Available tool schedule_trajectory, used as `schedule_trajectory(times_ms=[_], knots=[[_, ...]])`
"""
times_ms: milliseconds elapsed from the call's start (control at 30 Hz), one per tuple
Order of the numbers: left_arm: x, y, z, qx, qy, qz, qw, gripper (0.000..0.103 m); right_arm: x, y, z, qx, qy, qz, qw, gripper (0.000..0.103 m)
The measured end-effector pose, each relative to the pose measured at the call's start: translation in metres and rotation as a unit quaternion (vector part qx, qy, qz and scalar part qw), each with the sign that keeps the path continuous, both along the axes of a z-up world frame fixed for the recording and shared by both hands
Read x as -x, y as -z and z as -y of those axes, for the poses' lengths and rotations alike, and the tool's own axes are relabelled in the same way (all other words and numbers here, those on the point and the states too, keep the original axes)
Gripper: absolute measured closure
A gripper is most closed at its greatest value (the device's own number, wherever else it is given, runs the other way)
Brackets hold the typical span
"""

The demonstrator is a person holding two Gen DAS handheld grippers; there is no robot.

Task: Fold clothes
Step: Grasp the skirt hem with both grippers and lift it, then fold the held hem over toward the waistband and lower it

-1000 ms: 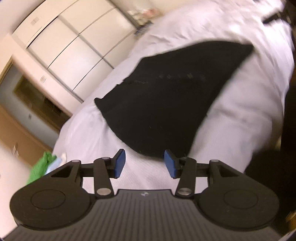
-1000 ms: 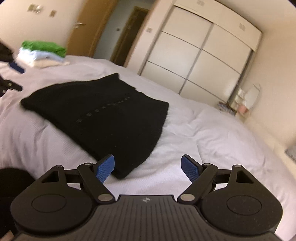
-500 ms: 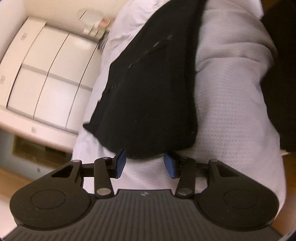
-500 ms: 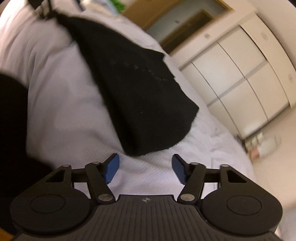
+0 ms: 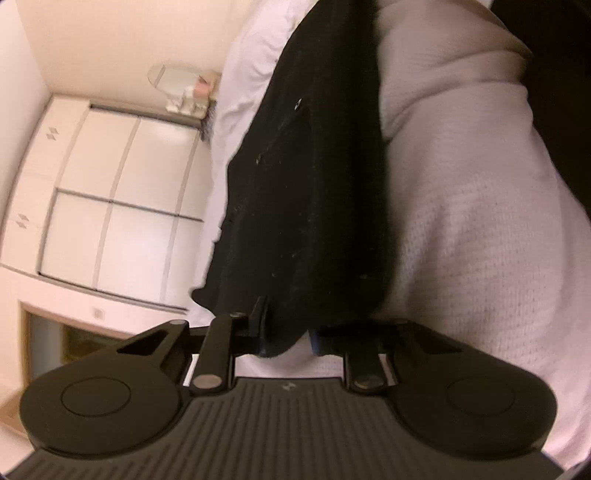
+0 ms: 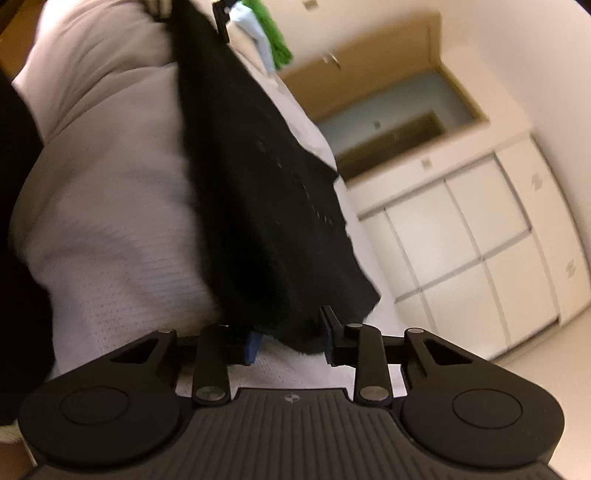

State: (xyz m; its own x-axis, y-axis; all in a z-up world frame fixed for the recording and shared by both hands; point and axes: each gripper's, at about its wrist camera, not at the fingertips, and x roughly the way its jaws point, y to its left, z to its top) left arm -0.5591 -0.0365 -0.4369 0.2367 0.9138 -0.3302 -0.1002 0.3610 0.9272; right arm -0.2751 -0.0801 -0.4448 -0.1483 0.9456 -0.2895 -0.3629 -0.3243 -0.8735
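Left wrist view: left gripper, rolled so the room appears tipped; jaws closing, a near corner of the black garment between them, cloth bulging down past the finger on the left side and reaching the blue pad of the other; whether the pads press it yet cannot be told for certain, though the cloth fills the gap. Garment lies spread on the white bedcover, running away from the gripper toward the top of the picture; a row of small buttons shows faintly on it. Beyond the bed: white wardrobe with panelled doors; a small stand with toiletries at the wall. Right wrist view: right gripper, likewise rolled; jaws closing, another near corner of the same black garment hanging between the blue pad and the dark finger opposite, a sliver of bedcover visible beside the blue pad. White bedcover puckered into folds at the left. At the far end of the bed, a stack of folded clothes, green on top, pale blue beneath. White wardrobe and a wooden doorway behind.
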Motion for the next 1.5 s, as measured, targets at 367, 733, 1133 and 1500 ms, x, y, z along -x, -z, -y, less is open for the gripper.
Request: schedule_trajectory(times_ms=[367, 733, 1133, 1500], knots=[[-0.007, 0.001, -0.03, -0.011, -0.041, 0.017, 0.999, 0.097, 0.009, -0.003, -0.046, 0.044, -0.007, -0.004, 0.999, 0.091], [0.008, -0.068, 0.017, 0.037, -0.036, 0.121, 0.9912, 0.097, -0.005, -0.09, -0.034, 0.116, 0.022, -0.121, 0.986, 0.093], [0.028, -0.085, 0.126, 0.09, -0.065, 0.184, 0.9766, 0.097, 0.007, -0.119, 0.074, 0.191, 0.018, -0.138, 0.972, 0.092], [0.061, -0.171, 0.063, 0.242, -0.093, 0.344, 0.9026, 0.096, -0.022, -0.195, 0.032, 0.25, 0.012, -0.243, 0.937, 0.092]])
